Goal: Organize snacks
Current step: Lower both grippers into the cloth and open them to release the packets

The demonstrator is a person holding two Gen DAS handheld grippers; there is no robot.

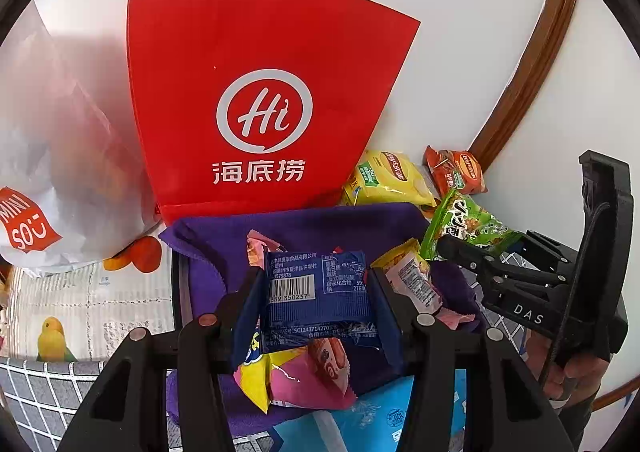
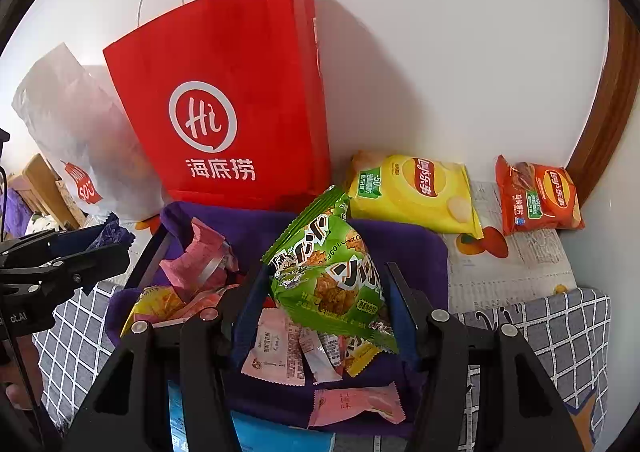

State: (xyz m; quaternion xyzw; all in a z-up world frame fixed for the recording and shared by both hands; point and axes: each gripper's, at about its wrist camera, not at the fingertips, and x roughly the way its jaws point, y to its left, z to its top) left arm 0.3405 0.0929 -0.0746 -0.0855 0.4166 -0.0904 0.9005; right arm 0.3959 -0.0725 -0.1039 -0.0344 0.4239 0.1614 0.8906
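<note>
Left gripper (image 1: 316, 304) clamped on a blue snack packet (image 1: 320, 292), barcode side facing the camera, packet held flat between the pads with its long axis running across the jaws. It hangs above the purple-lined bin (image 1: 320, 224), over a pile of pink and yellow packets (image 1: 296, 376)

Right gripper (image 2: 324, 304) clamped on a green snack bag (image 2: 332, 280), bag tilted, its sealed top edge pointing up and to the left, bottom corner sagging toward the lower right. It also sits over the bin (image 2: 420, 252), above loose pink packets (image 2: 276, 348). In the left wrist view this same gripper shows at the right edge with the green bag pinched at its tip

Key relation: both held packets are directly above the open bin, so each drop point lies straight down from its gripper; left one is over the bin's left-middle, right one toward the bin's right side, grippers near but apart

Further back, the yellow chip bag (image 2: 416, 192) and orange chip bag (image 2: 536, 196) lie on the table beyond the bin, on the right gripper's side, so the right hand looks nearer for those. Yellow bag's long axis runs left to right

Red paper bag (image 2: 224, 92) stands behind the bin against the wall, white plastic bag (image 2: 72, 124) to its left
</note>
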